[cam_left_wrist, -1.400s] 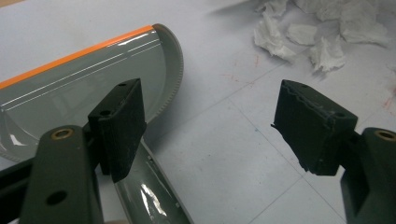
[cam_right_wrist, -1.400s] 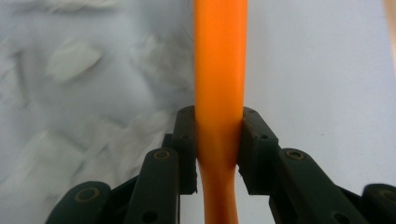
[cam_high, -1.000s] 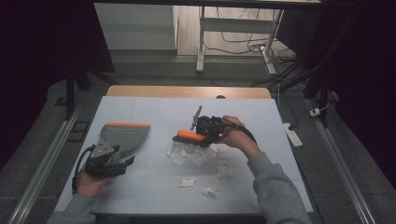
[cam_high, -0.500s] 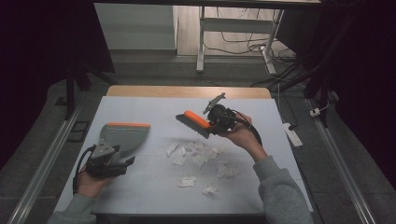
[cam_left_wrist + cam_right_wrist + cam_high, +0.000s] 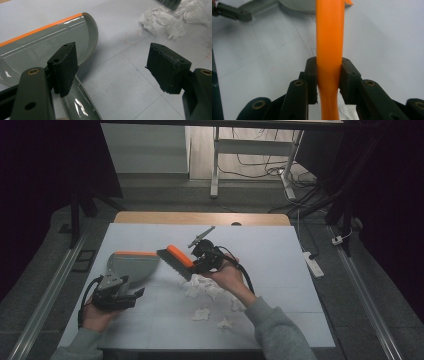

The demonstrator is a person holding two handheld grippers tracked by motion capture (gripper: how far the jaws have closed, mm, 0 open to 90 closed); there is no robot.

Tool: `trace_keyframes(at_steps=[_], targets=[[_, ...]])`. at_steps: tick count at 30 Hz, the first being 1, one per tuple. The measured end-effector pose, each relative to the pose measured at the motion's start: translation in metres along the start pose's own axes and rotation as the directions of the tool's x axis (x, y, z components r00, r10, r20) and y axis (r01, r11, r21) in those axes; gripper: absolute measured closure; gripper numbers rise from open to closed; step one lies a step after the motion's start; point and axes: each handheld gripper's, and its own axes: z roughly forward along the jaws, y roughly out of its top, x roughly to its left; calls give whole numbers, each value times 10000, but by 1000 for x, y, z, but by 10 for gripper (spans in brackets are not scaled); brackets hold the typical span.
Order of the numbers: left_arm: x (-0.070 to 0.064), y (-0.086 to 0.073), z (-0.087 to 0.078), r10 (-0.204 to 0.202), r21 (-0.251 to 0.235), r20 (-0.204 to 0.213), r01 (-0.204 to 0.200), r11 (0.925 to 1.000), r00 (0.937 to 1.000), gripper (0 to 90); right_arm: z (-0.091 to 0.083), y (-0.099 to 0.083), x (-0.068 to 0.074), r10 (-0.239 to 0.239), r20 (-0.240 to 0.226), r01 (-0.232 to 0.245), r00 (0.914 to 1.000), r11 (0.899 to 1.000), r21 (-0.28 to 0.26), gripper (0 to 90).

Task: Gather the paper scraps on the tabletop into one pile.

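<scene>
**Brush swings over toward the dustpan**

The right claw is clamped on the smooth orange plastic handle of the dark-bristled hand brush. Since half a second ago it's come down and left, bristles now just beside the grey plastic dustpan with orange lip. The left claw is spread wide over the dustpan's handle. Crumpled white paper scraps litter the pale blue surface.

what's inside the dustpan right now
Nothing that can be seen: the dustpan tray looks bare in the high view, and the crumpled paper scraps lie outside on the table. The left gripper hides its handle end.
</scene>
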Motion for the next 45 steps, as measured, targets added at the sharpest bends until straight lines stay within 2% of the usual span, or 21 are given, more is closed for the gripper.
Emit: trace_keyframes(at_steps=[4, 6, 9, 10, 12, 15, 20, 22, 24, 27, 30, 33, 36, 39, 43, 45], targets=[[1, 0, 0, -42, -30, 31, 42, 10000, 10000, 262, 26, 7, 6, 276, -235, -267, 9993, 9989, 388, 701], [1, 0, 0, -49, -35, 32, 49, 10000, 10000, 262, 37, 9, 4, 683, -453, -663, 9966, 9968, 452, 700], [0, -1, -1, -23, -28, 38, 23, 10000, 10000, 262, 47, 7, 1, 912, -493, -869, 9946, 9928, 827, 700], [1, -1, -1, -31, -29, 48, 31, 10000, 10000, 262, 47, 5, -2, 1003, -461, -963, 9939, 9919, 828, 700], [1, -1, 0, -62, -43, 44, 62, 10000, 10000, 262, 43, 1, -10, 1613, -405, -1574, 9861, 9838, 858, 701], [1, -1, -1, -50, -81, 43, 50, 10000, 10000, 262, 35, -10, -22, 1979, -60, -1962, 9802, 9751, 1034, 700], [0, 0, -1, 18, -76, 60, -18, 10000, 10000, 262, 12, -30, -33, 2384, 364, -2408, 9705, 9660, 943, 701], [-1, 0, -1, 16, -63, 50, -16, 10000, 10000, 262, 1, -34, -34, 2383, 401, -2405, 9704, 9683, 669, 701], [-1, 0, -1, 15, -63, 41, -15, 10000, 10000, 262, -10, -35, -34, 2459, 129, -2462, 9692, 9690, 225, 701], [0, 0, -1, 3, -53, 19, -3, 10000, 10000, 262, -23, -31, -27, 2097, -32, -2097, 9778, 9777, -74, 701], [0, 0, 0, -25, -32, 16, 25, 10000, 10000, 262, -26, -26, -14, 1800, -355, -1807, 9830, 9834, -176, 700], [0, 0, 0, -15, -23, 6, 15, 10000, 10000, 262, -19, -24, -1, 1516, -895, -1525, 9844, 9883, -36, 700], [0, 0, 0, 0, -4, 13, 0, 10000, 10000, 262, -5, -24, 11, 1245, -1101, -1222, 9861, 9921, 272, 700], [-1, -1, 0, 20, -3, 20, -20, 10000, 10000, 262, 8, -25, 17, 1178, -1275, -1117, 9848, 9923, 544, 700], [0, -1, -1, 5, -28, 8, -5, 10000, 10000, 262, 23, -28, 15, 1100, -839, -998, 9904, 9880, 1181, 700], [1, -1, -1, 0, -23, 5, 0, 10000, 10000, 262, 21, -31, 10, 1124, -430, -1067, 9927, 9872, 1186, 700]])
